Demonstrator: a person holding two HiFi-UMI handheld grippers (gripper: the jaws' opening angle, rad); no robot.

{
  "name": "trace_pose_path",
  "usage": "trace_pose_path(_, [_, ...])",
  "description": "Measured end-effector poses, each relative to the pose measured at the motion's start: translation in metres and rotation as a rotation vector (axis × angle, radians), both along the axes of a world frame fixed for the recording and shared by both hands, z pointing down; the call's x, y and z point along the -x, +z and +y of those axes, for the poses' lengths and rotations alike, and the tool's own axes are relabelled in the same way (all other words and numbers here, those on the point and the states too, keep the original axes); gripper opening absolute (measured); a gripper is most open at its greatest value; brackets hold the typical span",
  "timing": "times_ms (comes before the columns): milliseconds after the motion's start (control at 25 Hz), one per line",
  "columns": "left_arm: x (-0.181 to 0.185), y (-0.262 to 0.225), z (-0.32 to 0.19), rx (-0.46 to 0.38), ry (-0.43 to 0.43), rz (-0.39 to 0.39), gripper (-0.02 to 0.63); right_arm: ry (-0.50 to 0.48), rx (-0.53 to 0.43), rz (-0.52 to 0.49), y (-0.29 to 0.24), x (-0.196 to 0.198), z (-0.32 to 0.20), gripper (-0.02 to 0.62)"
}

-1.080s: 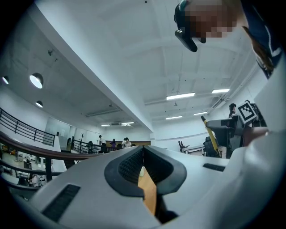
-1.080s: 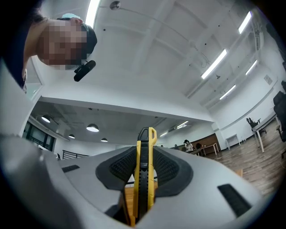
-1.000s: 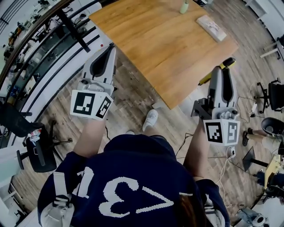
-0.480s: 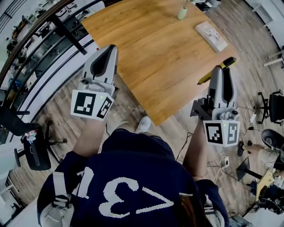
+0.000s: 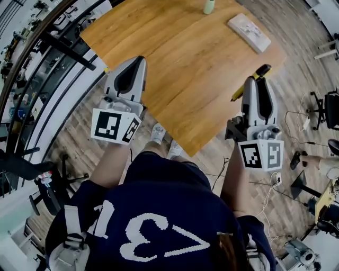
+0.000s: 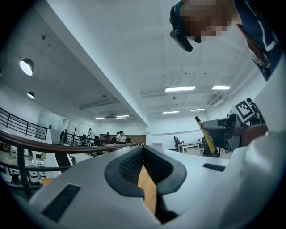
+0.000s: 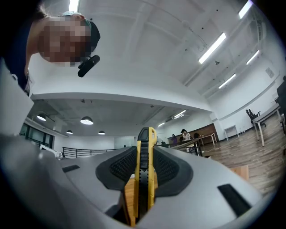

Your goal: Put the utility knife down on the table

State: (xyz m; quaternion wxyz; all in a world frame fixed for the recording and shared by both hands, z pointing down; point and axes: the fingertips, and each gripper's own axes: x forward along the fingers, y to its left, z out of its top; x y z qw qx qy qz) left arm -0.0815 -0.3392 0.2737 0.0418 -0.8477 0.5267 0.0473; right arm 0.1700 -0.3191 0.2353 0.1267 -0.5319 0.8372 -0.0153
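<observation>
The right tool (image 7: 144,154) is clamping the yellow-and-black plastic utility knife (image 7: 144,179), carrying it above the near edge of the brown wooden worktop (image 5: 175,47). The left tool (image 6: 143,152) is hovering, jaws together, empty. Lowering and releasing are yet to come.

A pale green bottle (image 5: 209,6) sat left of a flat white box (image 5: 249,33) — off to the right, a black office chair (image 5: 331,108) stood on plank flooring (image 5: 79,127).
</observation>
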Motion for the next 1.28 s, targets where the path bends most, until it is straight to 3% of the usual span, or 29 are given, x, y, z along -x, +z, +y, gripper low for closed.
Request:
trace_pose_path(280, [-0.011,0.052,-0.047,0.086,0.086,-0.025,0.015,0.041,0.196,0.041,0.09,0.012,-0.05,0.127])
trace_pose_path(560, [-0.01,0.113,-0.068,0.204,0.117,-0.039,0.015,0.051,0.526,0.068,0.239,0.019,-0.075,0.126])
trace_pose_path(880, [0.001,0.152,-0.07,0.289,0.124,-0.047,0.015,0.094,0.834,0.213,0.373,0.021,-0.066,0.127])
trace_pose_path(1120, [0.003,0.16,-0.068,0.304,0.129,-0.046,0.015,0.103,0.933,0.273,0.404,0.027,-0.06,0.129])
trace_pose_path(1280, [0.002,0.15,-0.075,0.283,0.131,-0.042,0.015,0.127,0.884,0.232,0.382,0.02,-0.068,0.128])
